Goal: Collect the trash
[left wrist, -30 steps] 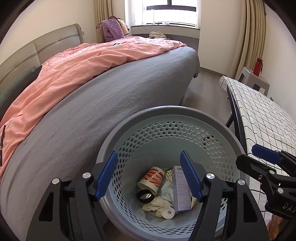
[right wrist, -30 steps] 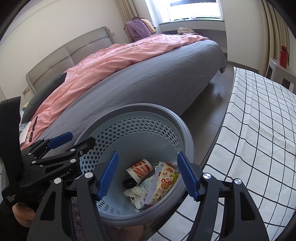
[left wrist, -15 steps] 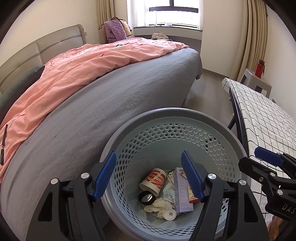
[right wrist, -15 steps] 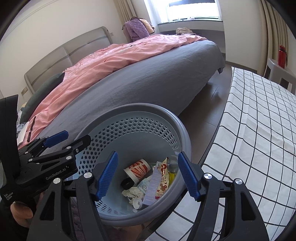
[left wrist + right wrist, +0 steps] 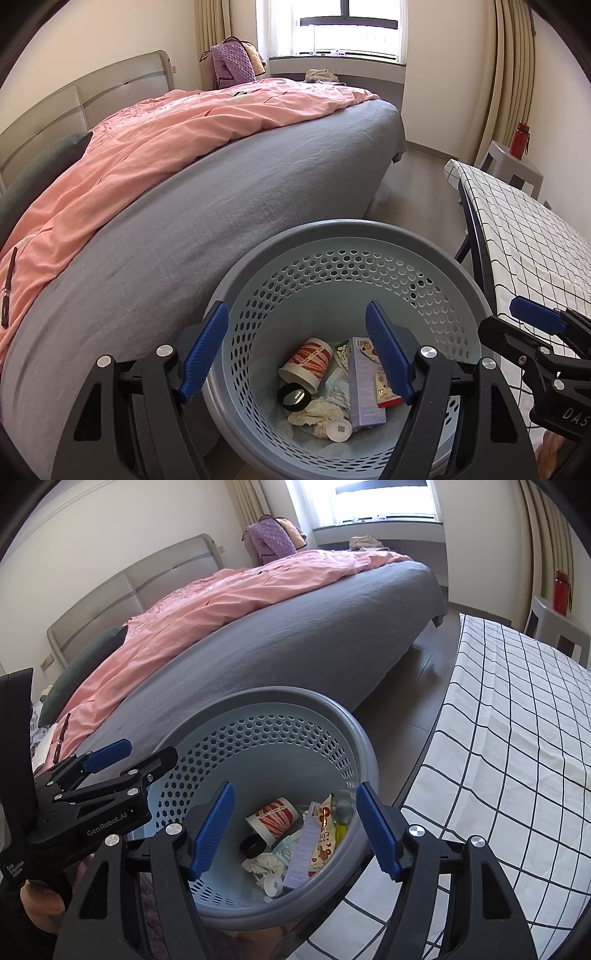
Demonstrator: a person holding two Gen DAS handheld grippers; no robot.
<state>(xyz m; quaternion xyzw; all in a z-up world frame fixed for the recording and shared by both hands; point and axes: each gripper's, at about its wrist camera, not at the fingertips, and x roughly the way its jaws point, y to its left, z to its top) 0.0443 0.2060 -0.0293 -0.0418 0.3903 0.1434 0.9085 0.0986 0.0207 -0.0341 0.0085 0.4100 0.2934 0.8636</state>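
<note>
Left wrist view: round perforated grey-blue plastic basket holds light trash. Left gripper, jaws just widening, and right gripper gape empty above it. Crumpled white tissue inside looks soft; pinch mid-wad.

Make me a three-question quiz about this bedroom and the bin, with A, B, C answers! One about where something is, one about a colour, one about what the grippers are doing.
1. Where does the round grey perforated plastic bin stand?
A. on the bed
B. on the floor between the bed and the checked table
C. on the windowsill

2. What colour is the bottle on the small stool near the curtains?
A. red
B. green
C. white

3. What is the right gripper holding?
A. a paper cup
B. a tissue
C. nothing, it is open

Answers:
1 B: the bin sits low beside the grey bed sheet, with the white black-checked tablecloth on its other side.
2 A: the bottle is plainly red.
3 C: its blue pads stand apart with only the bin's trash far below; the red-and-white paper cup lies inside the bin.
</note>
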